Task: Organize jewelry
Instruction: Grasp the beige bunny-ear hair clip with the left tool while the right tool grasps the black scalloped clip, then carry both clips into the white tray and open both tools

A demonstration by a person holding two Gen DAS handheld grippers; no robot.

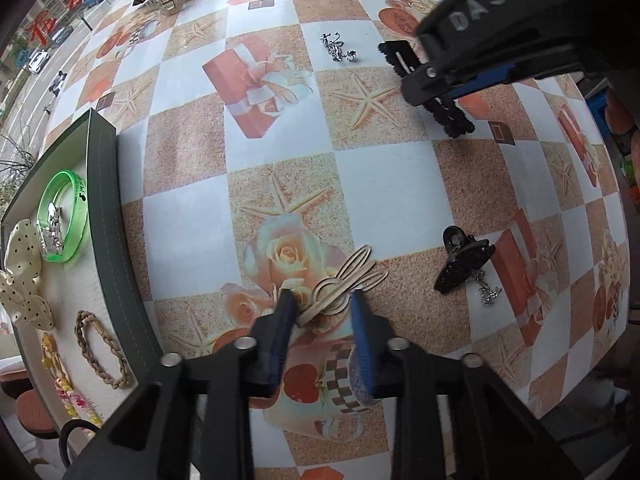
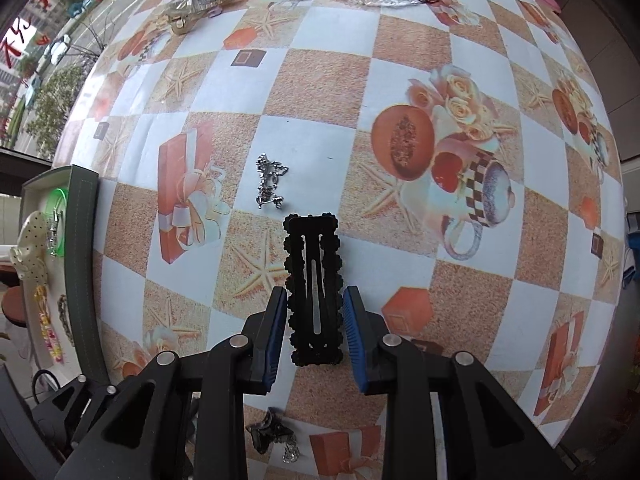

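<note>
Table (image 1: 380, 184): checkered cloth filling both views.
Tray (image 1: 110, 216): sitting at left edge, holding a green bangle (image 1: 64, 216).
Right gripper (image 2: 314, 312): clamping the black hair clip (image 2: 314, 280), lower centre of its view.
Left gripper (image 1: 324, 308): pinching the beige rabbit clip (image 1: 344, 284), lower centre.
Silver earrings (image 2: 270, 184): lying just above the black clip.

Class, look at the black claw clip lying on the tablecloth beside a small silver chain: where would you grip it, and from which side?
Grip the black claw clip across its long toothed body, coming straight down from above. It lies flat and slanted, so the fingers should turn to straddle its narrow width, clear of the silver chain at its lower end.
</note>
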